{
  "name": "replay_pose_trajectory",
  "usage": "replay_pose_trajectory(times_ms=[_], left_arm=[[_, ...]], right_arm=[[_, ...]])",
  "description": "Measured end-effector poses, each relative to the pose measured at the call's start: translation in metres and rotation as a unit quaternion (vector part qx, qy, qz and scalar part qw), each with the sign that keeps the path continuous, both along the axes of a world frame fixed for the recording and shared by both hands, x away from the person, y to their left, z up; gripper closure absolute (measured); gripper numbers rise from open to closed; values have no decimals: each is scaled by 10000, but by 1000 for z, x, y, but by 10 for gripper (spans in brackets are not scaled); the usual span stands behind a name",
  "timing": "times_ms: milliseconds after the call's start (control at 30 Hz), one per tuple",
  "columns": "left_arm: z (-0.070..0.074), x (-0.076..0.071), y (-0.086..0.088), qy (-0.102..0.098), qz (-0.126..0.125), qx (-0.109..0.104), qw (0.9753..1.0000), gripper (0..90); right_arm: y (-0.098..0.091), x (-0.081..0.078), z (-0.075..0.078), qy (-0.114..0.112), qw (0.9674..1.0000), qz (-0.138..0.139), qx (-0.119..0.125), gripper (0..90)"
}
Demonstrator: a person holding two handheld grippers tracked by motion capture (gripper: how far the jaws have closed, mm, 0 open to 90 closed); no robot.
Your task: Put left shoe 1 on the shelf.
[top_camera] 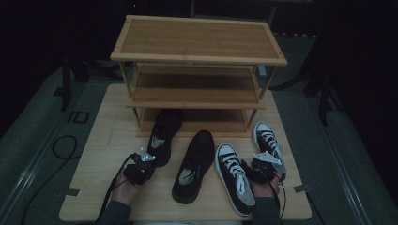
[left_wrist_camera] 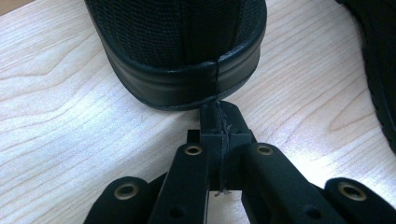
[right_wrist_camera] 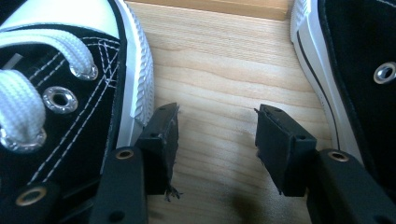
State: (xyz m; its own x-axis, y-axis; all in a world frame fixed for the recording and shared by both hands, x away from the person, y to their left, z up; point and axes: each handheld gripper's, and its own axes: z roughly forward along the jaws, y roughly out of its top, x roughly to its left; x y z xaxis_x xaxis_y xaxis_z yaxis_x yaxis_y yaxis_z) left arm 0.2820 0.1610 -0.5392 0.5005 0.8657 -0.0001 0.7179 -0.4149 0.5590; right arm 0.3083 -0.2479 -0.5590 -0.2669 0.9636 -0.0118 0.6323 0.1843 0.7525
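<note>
Table (top_camera: 94, 187) pale wood, dark room; left tool (left_wrist_camera: 219, 123) closed empty at black shoe heel (left_wrist_camera: 187, 79); right tool (right_wrist_camera: 215, 135) wide.

The toe of the black slip-on shoe (top_camera: 162, 136) at 11 o'clock on the desk (top_camera: 94, 178) lies hidden under the bottom shelf of the wooden shoe rack (top_camera: 197, 70). In the left gripper view, the picture's top edge cuts off that shoe above the heel, and a second dark shoe (left_wrist_camera: 378, 70) at 3 o'clock shows as no more than a sliver of sole. In the right gripper view, both black-and-white sneakers (right_wrist_camera: 60, 93) (right_wrist_camera: 355, 70) run off the frame's sides. From the high view, the person's forearms are cropped at 6 o'clock, and the surroundings beyond the desk are too dark to tell.
</note>
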Motion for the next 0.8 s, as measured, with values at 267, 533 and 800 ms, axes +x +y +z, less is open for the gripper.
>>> replay_pose_trajectory(times_ms=[267, 533, 800], left_arm=[[5, 11, -4, -113, 58, -50, 9999, 899], [9, 28, -20, -192, -163, -43, 9997, 899], [5, 31, -29, -122, -222, -12, 9997, 894]], right_arm=[[0, 0, 0, 0, 10000, 0, -1, 489], [0, 0, 0, 1, 10000, 1, -1, 489], [0, 0, 0, -1, 10000, 3, -3, 489]])
